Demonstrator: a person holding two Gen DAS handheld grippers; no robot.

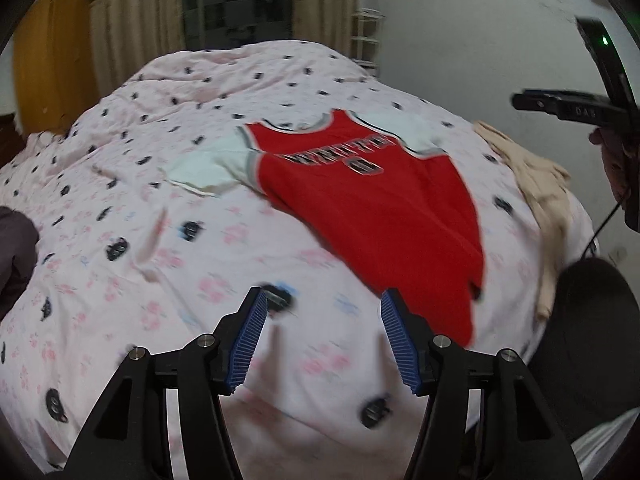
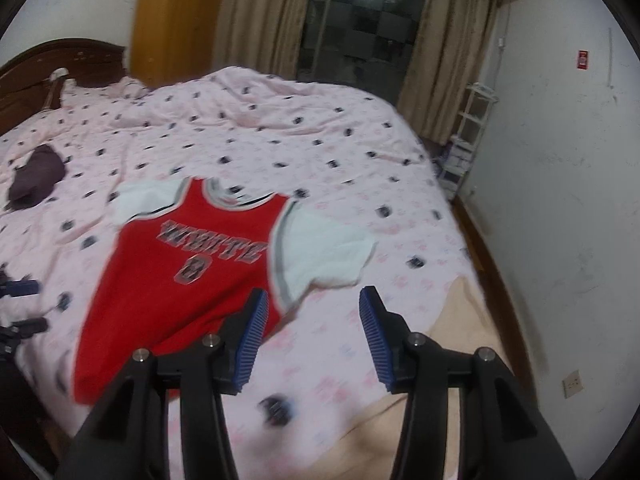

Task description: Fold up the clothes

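Note:
A red basketball jersey [image 1: 368, 200] with white sleeves lies spread face up on the pink patterned bed cover [image 1: 120, 260]. My left gripper [image 1: 324, 304] hovers open above the cover, just left of the jersey's hem, with nothing between its blue pads. In the right wrist view the jersey [image 2: 180, 264] lies left of centre. My right gripper [image 2: 314, 304] hangs open over bare cover [image 2: 280, 128] beside the jersey's side edge, below its white sleeve, and holds nothing. Both views are blurred.
A beige garment [image 2: 460, 320] lies crumpled at the bed's near right corner, also seen as beige cloth [image 1: 536, 184]. A dark purple garment [image 2: 36, 178] sits at the far left. A white shelf [image 2: 468, 136] stands by the wall. A headboard [image 2: 40, 64] ends the bed.

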